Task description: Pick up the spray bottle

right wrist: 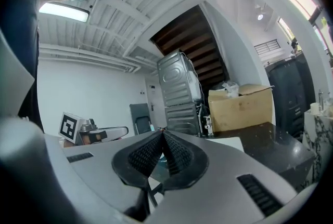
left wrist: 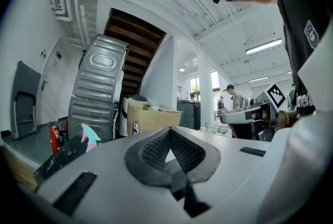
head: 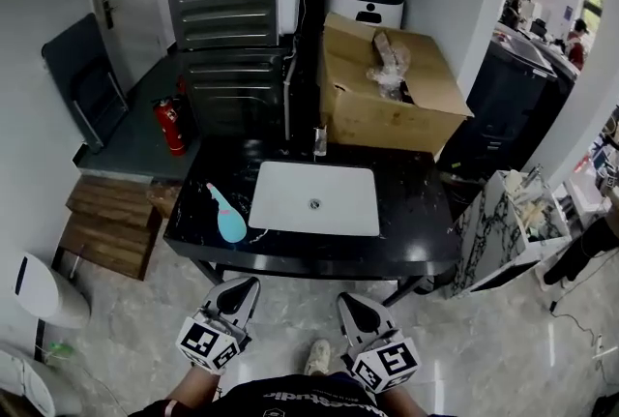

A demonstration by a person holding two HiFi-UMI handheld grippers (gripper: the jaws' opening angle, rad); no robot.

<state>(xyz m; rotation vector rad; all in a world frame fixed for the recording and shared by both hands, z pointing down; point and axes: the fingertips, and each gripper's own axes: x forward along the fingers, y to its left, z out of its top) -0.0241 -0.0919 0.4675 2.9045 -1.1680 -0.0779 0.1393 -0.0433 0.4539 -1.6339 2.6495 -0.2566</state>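
Head view: spray bottle [head: 229, 215] lies on worktop [head: 416, 231], left of centre, beside sink [head: 290, 194]. We judge it light, slick; take the neck. Jaws of left gripper [head: 246, 283] and right gripper [head: 345, 299] pressed together, empty.

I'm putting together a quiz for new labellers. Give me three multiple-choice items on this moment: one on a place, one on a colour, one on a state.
1. Where is the spray bottle?
A. lying on the counter, left of the sink
B. in the sink
C. held up in the air

2. What colour is the fire extinguisher?
A. yellow
B. red
C. green

3. How do the left gripper's jaws stand?
A. closed on the bottle
B. wide apart
C. together, with nothing between them

Answers:
1. A: the head view shows it flat on the black top beside the basin.
2. B: its body is plainly red.
3. C: in the left gripper view the pads meet at the tip and hold nothing.
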